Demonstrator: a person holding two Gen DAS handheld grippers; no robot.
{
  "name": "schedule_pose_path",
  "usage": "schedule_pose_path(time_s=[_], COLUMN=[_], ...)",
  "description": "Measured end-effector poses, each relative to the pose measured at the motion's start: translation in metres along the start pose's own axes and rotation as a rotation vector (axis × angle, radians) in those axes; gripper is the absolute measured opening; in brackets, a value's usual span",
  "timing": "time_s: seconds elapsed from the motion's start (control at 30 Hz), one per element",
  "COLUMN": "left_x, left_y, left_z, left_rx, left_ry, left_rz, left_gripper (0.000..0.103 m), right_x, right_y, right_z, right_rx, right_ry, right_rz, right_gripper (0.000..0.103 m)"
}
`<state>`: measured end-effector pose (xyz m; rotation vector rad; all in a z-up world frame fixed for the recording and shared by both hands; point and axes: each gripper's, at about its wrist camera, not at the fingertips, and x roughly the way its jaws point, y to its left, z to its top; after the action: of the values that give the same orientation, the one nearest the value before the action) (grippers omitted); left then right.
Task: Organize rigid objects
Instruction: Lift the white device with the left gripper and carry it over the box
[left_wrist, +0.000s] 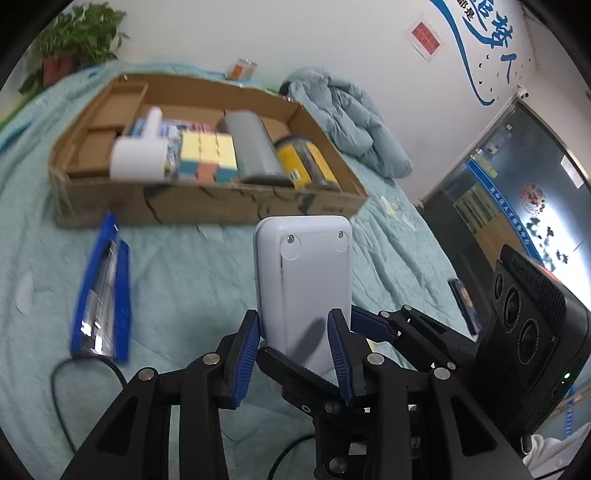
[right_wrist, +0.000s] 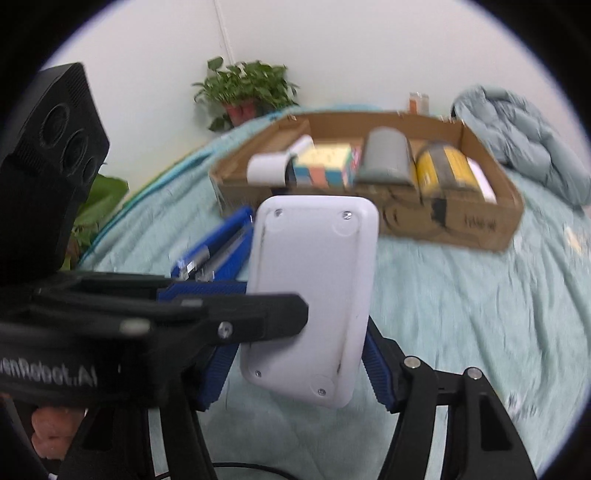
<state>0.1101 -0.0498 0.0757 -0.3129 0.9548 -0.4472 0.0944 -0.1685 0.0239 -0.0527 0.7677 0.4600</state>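
Note:
A white flat plastic device (left_wrist: 303, 280) with its screwed back showing is held above the bed; it also shows in the right wrist view (right_wrist: 314, 295). My left gripper (left_wrist: 295, 332) is shut on its near end. My right gripper (right_wrist: 295, 354) has a blue pad on each side of the same device and looks closed on it. My left gripper's fingers (right_wrist: 221, 317) reach in from the left of the right wrist view. A cardboard box (left_wrist: 207, 206) beyond holds a white lint roller (left_wrist: 138, 157), a pastel cube (left_wrist: 208, 157), a grey cylinder (left_wrist: 255, 147) and a yellow can (left_wrist: 304, 162).
A blue stapler (left_wrist: 103, 295) lies on the teal bedsheet (left_wrist: 192, 280) left of the device. A crumpled blue quilt (left_wrist: 351, 122) lies at the back right. A potted plant (left_wrist: 77, 40) stands at the back left. A black cable (left_wrist: 74, 373) runs near the front.

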Motion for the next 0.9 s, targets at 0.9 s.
schedule_pose_path(time_s=[0.9], left_x=[0.012], left_y=[0.069], left_z=[0.219], left_rx=[0.069], left_ry=[-0.078], left_rz=[0.083], left_gripper=[0.034], right_x=[0.079], right_y=[-0.011], right_z=[0.178], right_rx=[-0.081], right_ry=[-0.059], right_rz=[0.010], right_gripper=[0.063])
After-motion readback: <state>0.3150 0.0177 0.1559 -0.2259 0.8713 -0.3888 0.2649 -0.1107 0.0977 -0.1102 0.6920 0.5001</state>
